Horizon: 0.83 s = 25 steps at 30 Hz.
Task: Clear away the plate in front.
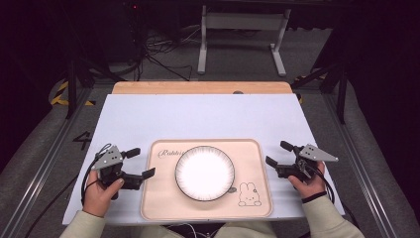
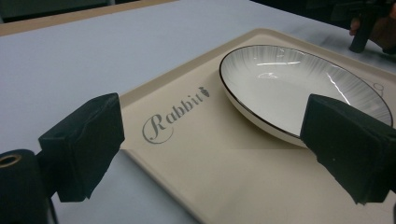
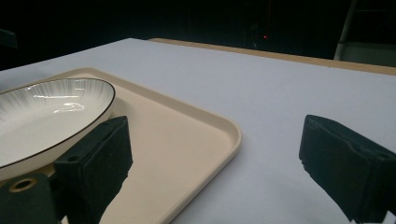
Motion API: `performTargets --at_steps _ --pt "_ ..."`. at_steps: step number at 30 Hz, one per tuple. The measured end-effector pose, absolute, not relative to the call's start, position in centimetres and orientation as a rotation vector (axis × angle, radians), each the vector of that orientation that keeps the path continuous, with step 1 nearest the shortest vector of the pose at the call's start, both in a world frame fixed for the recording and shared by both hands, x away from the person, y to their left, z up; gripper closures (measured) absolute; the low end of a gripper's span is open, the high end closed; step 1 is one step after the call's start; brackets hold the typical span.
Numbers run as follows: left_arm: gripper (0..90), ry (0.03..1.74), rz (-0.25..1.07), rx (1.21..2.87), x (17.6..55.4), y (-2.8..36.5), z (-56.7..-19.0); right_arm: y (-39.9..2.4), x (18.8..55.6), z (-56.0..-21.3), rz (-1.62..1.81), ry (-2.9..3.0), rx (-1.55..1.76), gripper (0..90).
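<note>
I see a dark room beyond a pale blue-white tabletop [image 1: 198, 116], with a wooden strip along its far edge and a white metal stand on the floor behind it. On the near middle of the tabletop lies a cream tray [image 1: 157, 198] with rounded corners. In the tray sits one white plate [image 1: 204, 172], round, shallow, dark-rimmed with fine ribbing toward the rim. I see nothing in the plate; its bowl shines bare in both gripper views. It stands a little toward the tray's far side, touching nothing else.

The tray carries grey script reading "Rabbit" [image 2: 175, 114] near its far left corner, with a tiny carrot mark after the word. Near its right front corner I see a small line drawing of a rabbit [image 1: 249, 194].

My left gripper [image 1: 139, 163] rests just left of the tray, jaws spread wide and holding nothing. My right gripper [image 1: 278, 153] sits just right of the tray, jaws likewise apart and empty.
</note>
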<state>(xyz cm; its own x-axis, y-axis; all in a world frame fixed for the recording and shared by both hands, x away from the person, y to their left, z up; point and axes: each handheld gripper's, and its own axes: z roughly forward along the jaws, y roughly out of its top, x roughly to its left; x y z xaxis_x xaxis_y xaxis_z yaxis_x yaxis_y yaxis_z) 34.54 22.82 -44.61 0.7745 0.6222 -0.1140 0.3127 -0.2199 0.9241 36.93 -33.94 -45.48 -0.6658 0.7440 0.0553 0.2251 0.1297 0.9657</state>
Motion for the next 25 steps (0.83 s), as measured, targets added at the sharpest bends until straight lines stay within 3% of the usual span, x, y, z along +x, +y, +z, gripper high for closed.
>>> performTargets --at_steps 8,25 --pt "6.4 0.764 0.363 1.772 34.0 23.7 -45.7 -33.9 36.9 -45.5 1.560 1.972 0.929 10.2" --pt "5.2 0.764 0.400 1.843 34.1 23.3 -46.7 -34.0 37.0 -45.5 1.566 1.975 0.928 10.8"
